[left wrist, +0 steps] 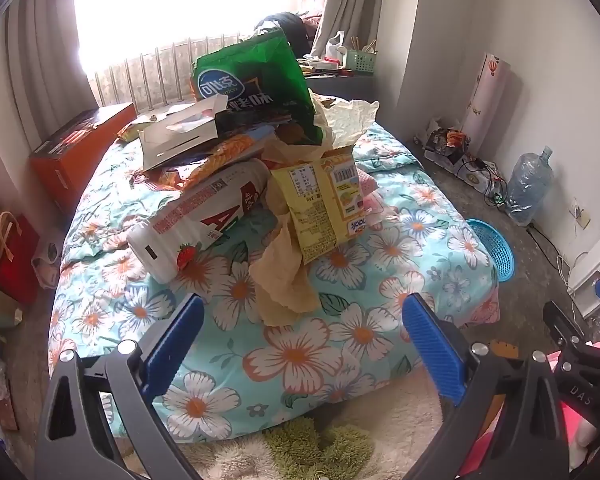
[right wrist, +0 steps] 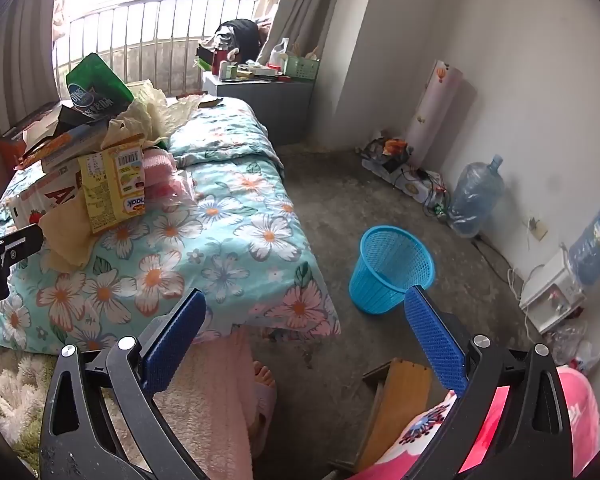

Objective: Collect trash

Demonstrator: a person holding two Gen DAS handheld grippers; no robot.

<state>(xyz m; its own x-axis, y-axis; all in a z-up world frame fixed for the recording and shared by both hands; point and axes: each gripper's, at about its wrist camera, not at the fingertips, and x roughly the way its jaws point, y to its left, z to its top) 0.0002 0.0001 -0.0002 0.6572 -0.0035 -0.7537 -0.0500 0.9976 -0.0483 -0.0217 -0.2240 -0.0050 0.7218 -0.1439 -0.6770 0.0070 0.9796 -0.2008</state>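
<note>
A heap of trash lies on the flowered bed cover (left wrist: 300, 360): a green snack bag (left wrist: 256, 84) on top, a white cardboard box (left wrist: 180, 136), a white milk carton (left wrist: 204, 216) with a strawberry, a yellow packet (left wrist: 320, 204) and crumpled yellowish paper (left wrist: 284, 280). My left gripper (left wrist: 304, 312) hangs open just in front of the paper with nothing between its fingers. In the right wrist view the same heap (right wrist: 100, 168) sits at the left, and a blue mesh bin (right wrist: 392, 268) stands on the floor beside the bed. My right gripper (right wrist: 306, 312) is open above the bed's corner, empty.
An orange box (left wrist: 80, 148) lies at the bed's far left. A grey side table (right wrist: 260, 96) stands by the window. A roll, cables, water jugs (right wrist: 476, 200) and a white appliance (right wrist: 552, 292) line the right wall. A person's foot (right wrist: 264, 376) and a wooden stool (right wrist: 396, 396) are near me.
</note>
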